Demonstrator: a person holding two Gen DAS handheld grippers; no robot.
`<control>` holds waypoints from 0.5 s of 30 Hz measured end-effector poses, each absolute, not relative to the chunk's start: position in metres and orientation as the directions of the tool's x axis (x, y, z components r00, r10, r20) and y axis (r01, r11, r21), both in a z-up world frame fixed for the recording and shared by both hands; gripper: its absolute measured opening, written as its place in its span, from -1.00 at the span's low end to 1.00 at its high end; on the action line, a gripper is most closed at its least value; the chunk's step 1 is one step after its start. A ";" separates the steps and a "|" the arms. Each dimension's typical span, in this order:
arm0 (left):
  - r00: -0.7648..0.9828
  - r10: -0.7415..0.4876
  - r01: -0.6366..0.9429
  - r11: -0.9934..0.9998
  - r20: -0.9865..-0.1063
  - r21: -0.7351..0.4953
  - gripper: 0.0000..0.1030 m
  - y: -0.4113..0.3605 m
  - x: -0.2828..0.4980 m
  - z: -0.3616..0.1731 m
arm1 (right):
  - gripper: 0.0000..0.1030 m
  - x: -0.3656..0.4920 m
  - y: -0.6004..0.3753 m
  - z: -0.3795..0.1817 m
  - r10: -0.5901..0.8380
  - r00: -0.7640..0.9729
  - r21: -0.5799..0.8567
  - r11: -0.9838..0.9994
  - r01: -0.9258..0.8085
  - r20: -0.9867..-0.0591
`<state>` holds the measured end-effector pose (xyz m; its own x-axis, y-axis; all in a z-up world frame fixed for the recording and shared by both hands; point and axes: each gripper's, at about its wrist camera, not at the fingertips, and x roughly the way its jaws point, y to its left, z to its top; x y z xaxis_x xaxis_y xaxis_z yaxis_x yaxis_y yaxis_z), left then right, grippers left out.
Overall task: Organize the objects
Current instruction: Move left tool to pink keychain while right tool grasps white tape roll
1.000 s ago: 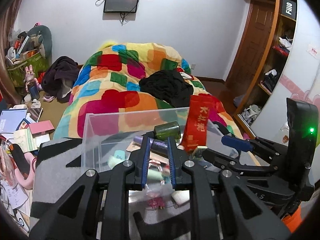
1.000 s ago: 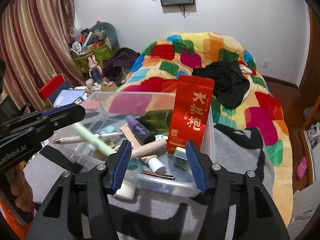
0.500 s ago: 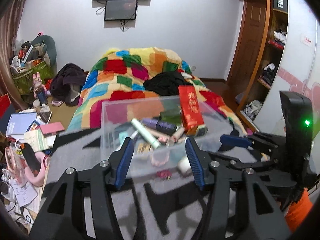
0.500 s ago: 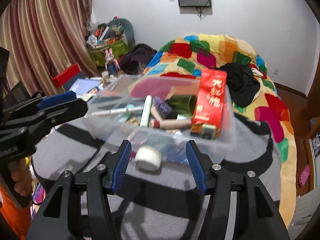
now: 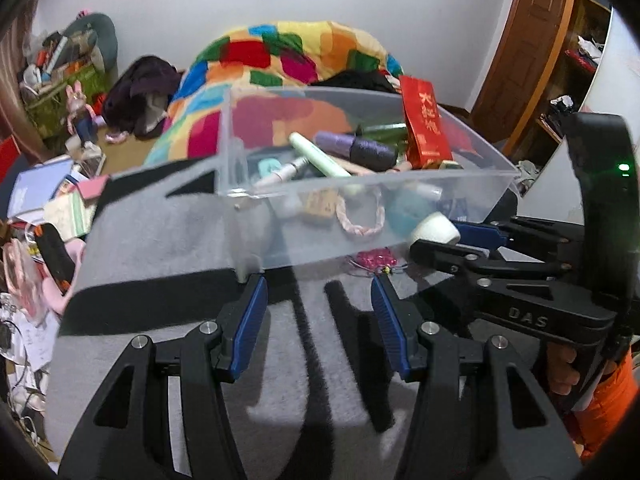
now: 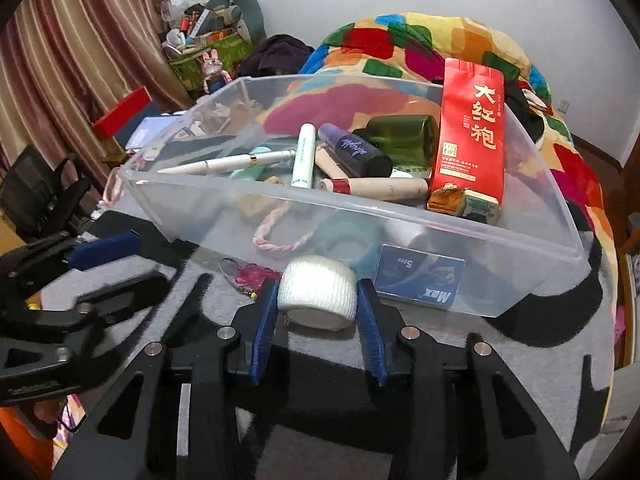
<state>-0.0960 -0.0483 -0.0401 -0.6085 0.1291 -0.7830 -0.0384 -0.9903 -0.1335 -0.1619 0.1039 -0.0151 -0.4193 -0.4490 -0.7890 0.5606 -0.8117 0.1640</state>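
A clear plastic bin (image 6: 420,226) stands on a grey and black blanket (image 6: 460,360). It holds a red tea pouch (image 6: 470,136), a green bottle (image 6: 404,138), a purple tube (image 6: 354,152), a pale green tube (image 6: 302,156), a white pen (image 6: 228,164) and more. A white gauze roll (image 6: 318,296) lies on the blanket in front of the bin. My right gripper (image 6: 318,316) has its fingers around the roll, touching both sides. My left gripper (image 5: 318,320) is open and empty, just short of the bin (image 5: 360,200). The roll shows in the left wrist view (image 5: 434,230).
A pink trinket (image 6: 250,274) lies on the blanket left of the roll. A bed with a patchwork quilt (image 6: 400,44) is behind the bin. Books and clutter (image 5: 44,200) cover the floor at the left. A wooden door and shelves (image 5: 540,40) stand at the right.
My left gripper opened, released an item into the bin and pulled back. My right gripper moved down and closed around the white gauze roll.
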 end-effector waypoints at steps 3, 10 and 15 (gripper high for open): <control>-0.589 0.134 -0.042 -0.990 -0.797 -0.136 0.04 -0.040 -0.103 -0.045 | -0.30 -0.157 0.111 -0.010 -0.458 -0.438 0.159 -0.810 0.564 -0.774; -0.545 0.149 -0.047 -0.988 -0.825 -0.148 0.04 -0.018 -0.126 -0.053 | -0.30 -0.146 0.140 0.003 -0.454 -0.493 0.141 -0.825 0.548 -0.742; -0.505 0.144 -0.035 -0.989 -0.851 -0.146 -0.14 -0.011 -0.139 -0.060 | -0.30 -0.144 0.160 0.008 -0.468 -0.507 0.161 -0.829 0.535 -0.724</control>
<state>-0.1392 -0.0108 -0.0597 -0.5051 0.1436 -0.8510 -0.0346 -0.9886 -0.1463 -0.1441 0.1597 0.0078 -0.5069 -0.4682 -0.7238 0.5354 -0.8291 0.1613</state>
